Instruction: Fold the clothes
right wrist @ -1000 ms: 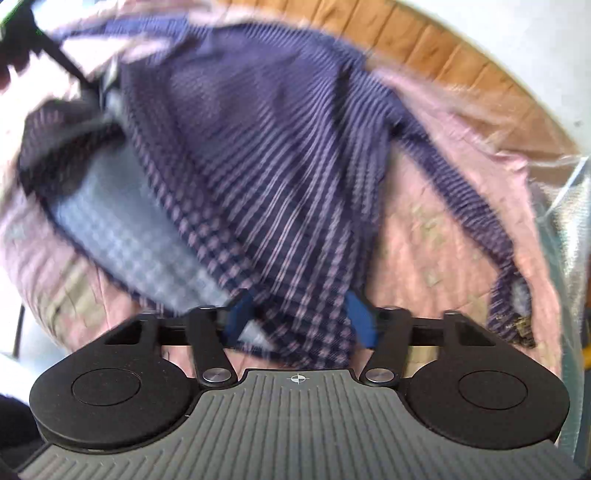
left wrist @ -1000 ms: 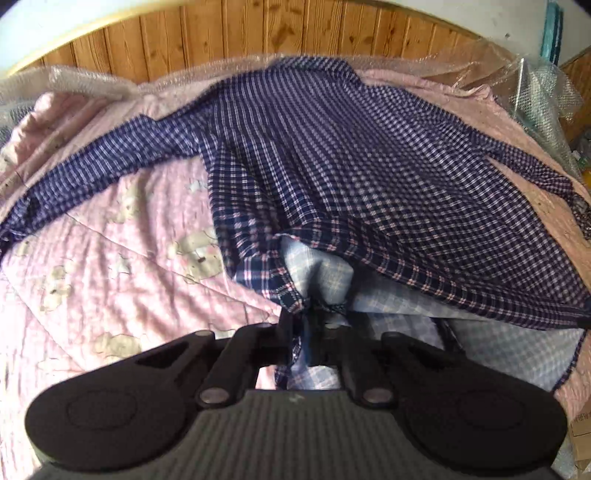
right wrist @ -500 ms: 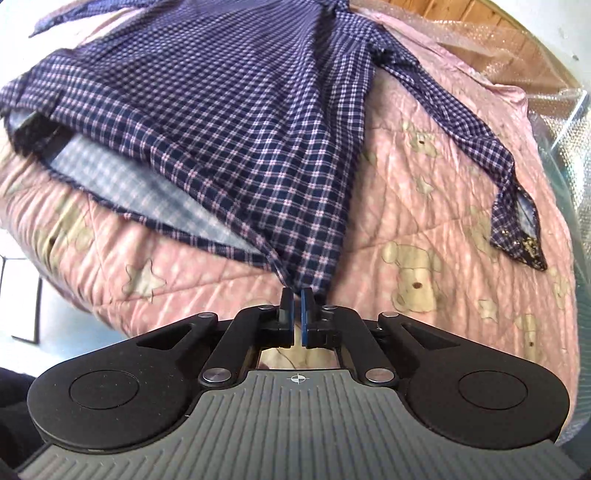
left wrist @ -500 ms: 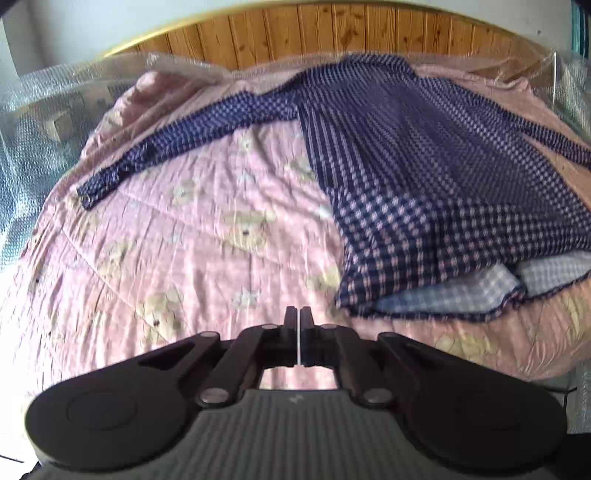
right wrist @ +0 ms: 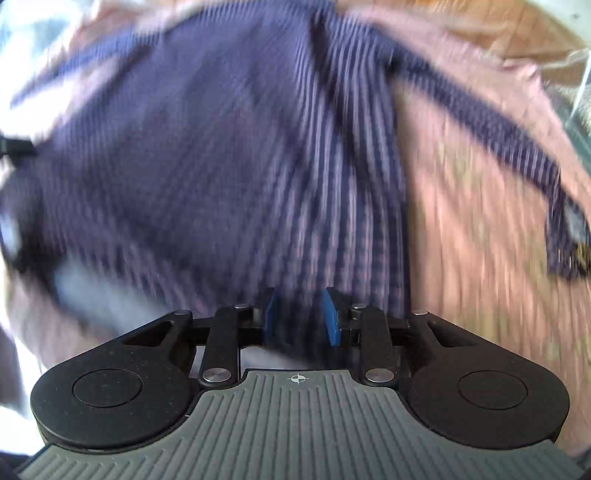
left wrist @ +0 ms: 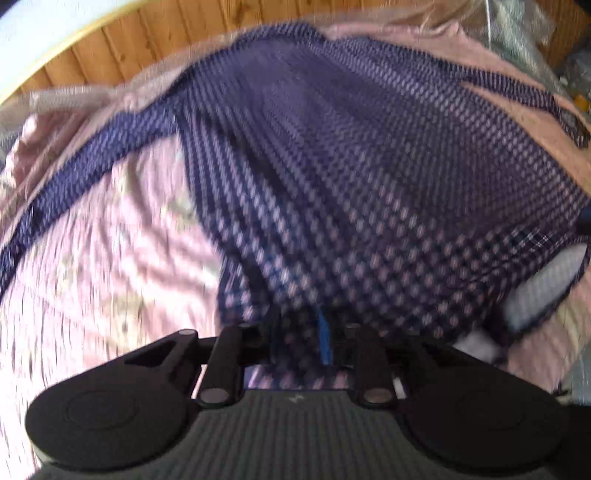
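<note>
A navy checked shirt (left wrist: 332,166) lies spread on a pink quilted bed, sleeves out to both sides; both views are motion-blurred. My left gripper (left wrist: 301,339) is open at the shirt's near hem; the cloth drapes over and between its fingers, with one blue pad (left wrist: 324,341) showing. My right gripper (right wrist: 299,317) is open over the hem at the other side of the shirt (right wrist: 221,147), blue pads (right wrist: 330,317) apart with cloth between them. The right sleeve (right wrist: 517,147) runs out to its cuff.
The pink quilt (left wrist: 103,258) with bear prints covers the bed. A wooden headboard (left wrist: 129,55) stands behind. Clear plastic wrap (left wrist: 517,22) lies at the far right. The bed's near edge falls away at the left of the right wrist view.
Both grippers were shut half a second ago and now stand open. Both have moved in over the shirt's near hem, with fast camera motion.
</note>
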A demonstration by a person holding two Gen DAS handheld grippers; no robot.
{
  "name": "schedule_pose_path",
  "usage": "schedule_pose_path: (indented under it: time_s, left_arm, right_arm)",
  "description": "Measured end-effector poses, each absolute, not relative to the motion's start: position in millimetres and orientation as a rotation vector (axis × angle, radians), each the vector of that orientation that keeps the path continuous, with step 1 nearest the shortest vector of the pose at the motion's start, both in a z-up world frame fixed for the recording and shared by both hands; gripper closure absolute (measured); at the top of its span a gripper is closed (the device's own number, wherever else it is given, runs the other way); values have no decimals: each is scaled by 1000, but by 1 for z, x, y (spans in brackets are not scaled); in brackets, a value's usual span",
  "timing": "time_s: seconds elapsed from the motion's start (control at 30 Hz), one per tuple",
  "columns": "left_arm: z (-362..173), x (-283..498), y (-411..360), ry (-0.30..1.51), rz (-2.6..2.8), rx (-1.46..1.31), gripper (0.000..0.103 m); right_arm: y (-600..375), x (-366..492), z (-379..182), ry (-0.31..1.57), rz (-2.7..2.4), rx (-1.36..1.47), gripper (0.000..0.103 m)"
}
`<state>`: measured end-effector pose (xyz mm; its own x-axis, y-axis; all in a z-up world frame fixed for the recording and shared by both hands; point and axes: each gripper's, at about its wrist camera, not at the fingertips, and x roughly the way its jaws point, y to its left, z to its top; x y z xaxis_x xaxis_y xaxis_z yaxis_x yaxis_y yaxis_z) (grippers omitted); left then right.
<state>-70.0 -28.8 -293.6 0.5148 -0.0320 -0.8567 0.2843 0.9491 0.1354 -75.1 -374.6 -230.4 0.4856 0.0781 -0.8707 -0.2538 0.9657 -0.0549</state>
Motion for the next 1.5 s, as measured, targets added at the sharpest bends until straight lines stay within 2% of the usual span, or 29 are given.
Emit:
schedule_pose_path:
  time_s: [0.1,0.2,0.33,0.47,0.6,0.7,0.8,0.83,0.87,0.93,1.0,1.03,1.07,1.13,1.2,1.27,1.33,1.47,1.5]
  left_arm:
    - [-305,-61,-35,1057,-214,306,85]
    - [-282,-50,-29,1058,-165,271,85]
    - [-249,-29,-24,1043,-107,220,84]
    - [-218,74,-53,926,-120,244,78]
    - [-230,190,-98,864,-45,340,71]
    - [-254,266,-105,906,28,340,69]
    - [-284,310,-86,993,92,312,69]
    - [-283,309,-80,994,100,303,69]
    - [-282,309,-73,995,107,293,59]
    - [-280,307,-59,997,122,274,52]
    - [-279,306,-45,1000,137,256,53]
    - [-278,306,-38,1001,144,246,59]
    - [-277,305,-31,1002,151,237,72]
    - [-275,304,-17,1004,166,218,78]
    - [-274,310,-8,1001,172,208,76]
    - [-277,349,-25,979,138,238,68]
    - [-279,389,-41,956,104,268,68]
    - [-312,462,-51,999,120,323,68]
    - [-321,470,-48,987,155,357,62]
  right_arm:
    - [-393,-106,-230,1099,205,-171,72]
    - [-416,-110,-224,1199,240,-76,71]
    - [-439,-55,-187,1105,240,-40,71]
    - [-443,74,-163,943,237,-41,61]
    - [-428,218,-171,855,249,-94,61]
    - [-417,314,-183,824,290,-167,61]
    - [-405,373,-211,859,361,-260,61]
    - [-404,382,-223,884,384,-292,61]
    - [-412,385,-233,893,409,-306,62]
    - [-439,387,-245,921,423,-297,58]
    - [-474,385,-246,952,367,-278,58]
    - [-490,382,-248,955,341,-286,58]
    - [-504,380,-250,959,330,-269,58]
    - [-513,384,-245,987,311,-252,58]
    - [-505,387,-232,968,313,-248,63]
    - [-488,394,-215,914,343,-205,64]
    - [-466,407,-208,884,366,-184,65]
    - [-447,439,-234,961,317,-173,67]
    - [-450,444,-247,999,278,-192,68]
